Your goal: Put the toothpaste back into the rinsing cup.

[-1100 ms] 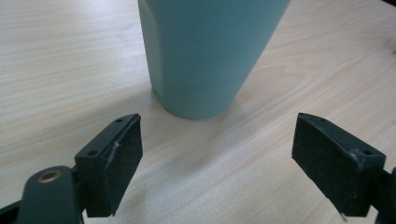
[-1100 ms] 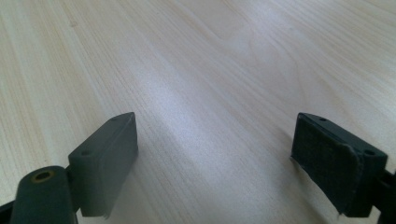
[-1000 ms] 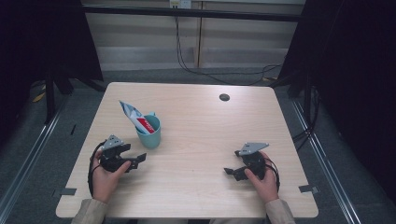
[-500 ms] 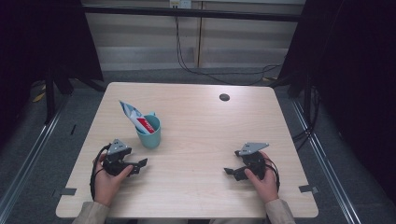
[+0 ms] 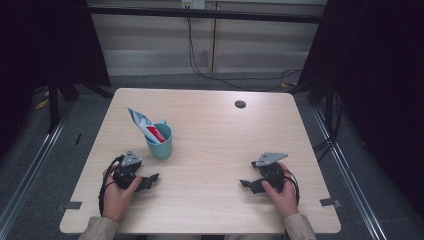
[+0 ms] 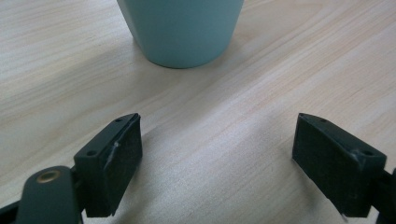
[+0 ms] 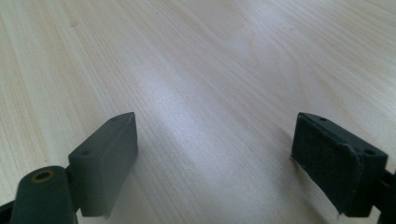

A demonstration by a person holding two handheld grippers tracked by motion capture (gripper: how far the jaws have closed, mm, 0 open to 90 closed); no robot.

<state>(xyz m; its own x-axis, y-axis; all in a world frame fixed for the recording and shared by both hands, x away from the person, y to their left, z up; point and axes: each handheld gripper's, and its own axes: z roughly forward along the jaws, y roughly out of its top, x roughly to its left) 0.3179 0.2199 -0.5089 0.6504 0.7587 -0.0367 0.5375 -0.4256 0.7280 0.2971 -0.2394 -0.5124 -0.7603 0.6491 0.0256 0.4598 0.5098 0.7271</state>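
A teal cup [image 5: 161, 142] stands on the left half of the wooden table [image 5: 220, 135], with a white, red and blue tube [image 5: 144, 125] leaning out of it to the upper left. My left gripper [image 5: 149, 180] rests low near the table's front left, just below the cup, open with nothing between its jaws. In the left gripper view the cup's base [image 6: 182, 28] sits a little ahead of the spread fingers [image 6: 114, 158]. Front right, my right gripper [image 5: 248, 184] lies open, and its fingers [image 7: 109, 156] stand wide over bare wood.
A small dark round grommet [image 5: 240, 104] sits near the table's far edge. Behind the table are a wall with hanging cables [image 5: 200, 60] and dark curtains on both sides. Floor rails run along the left and right.
My left gripper has drawn back toward the front edge, away from the cup. The right gripper has stayed put.
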